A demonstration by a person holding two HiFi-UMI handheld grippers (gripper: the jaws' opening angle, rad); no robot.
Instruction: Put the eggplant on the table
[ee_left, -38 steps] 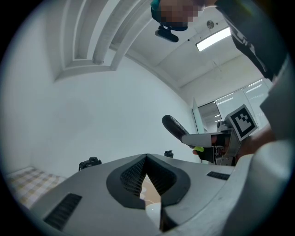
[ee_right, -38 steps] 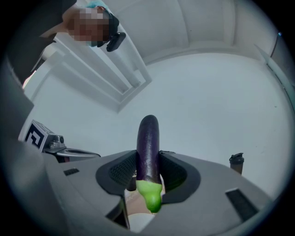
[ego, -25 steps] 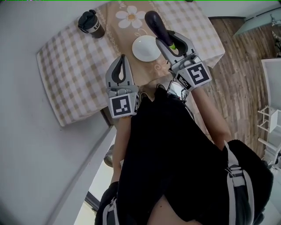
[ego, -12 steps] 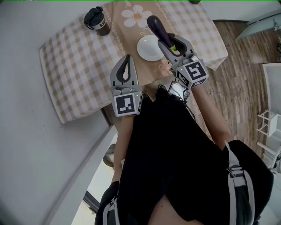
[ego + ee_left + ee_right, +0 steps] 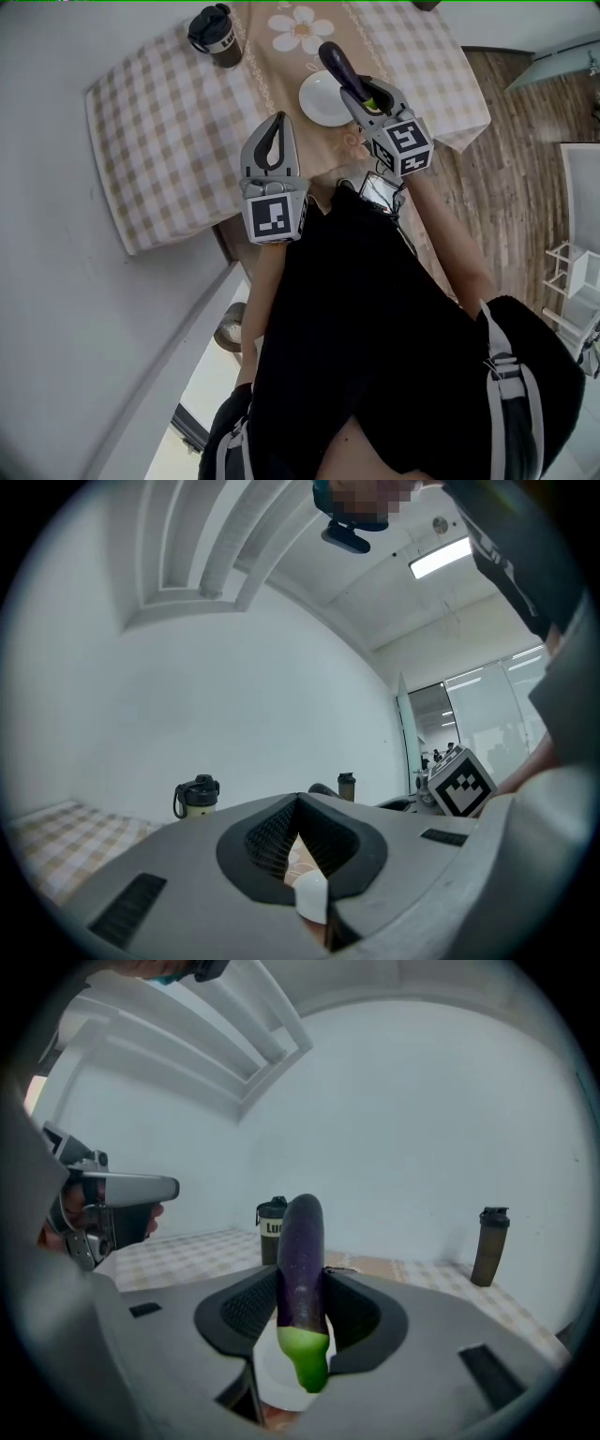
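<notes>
Eggplant (image 5: pixel 302 1251) clamped in right gripper (image 5: pixel 301 1279); left gripper (image 5: pixel 298 801) closed.

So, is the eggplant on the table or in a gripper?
In a gripper: the right gripper clamps the eggplant above the table.

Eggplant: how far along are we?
Done: the eggplant is picked up, clamped in the right claw. In hand: it hangs in the air above the table, by the white plate. Left: set it on the table and open the claw. The left claw is shut and empty.
</notes>
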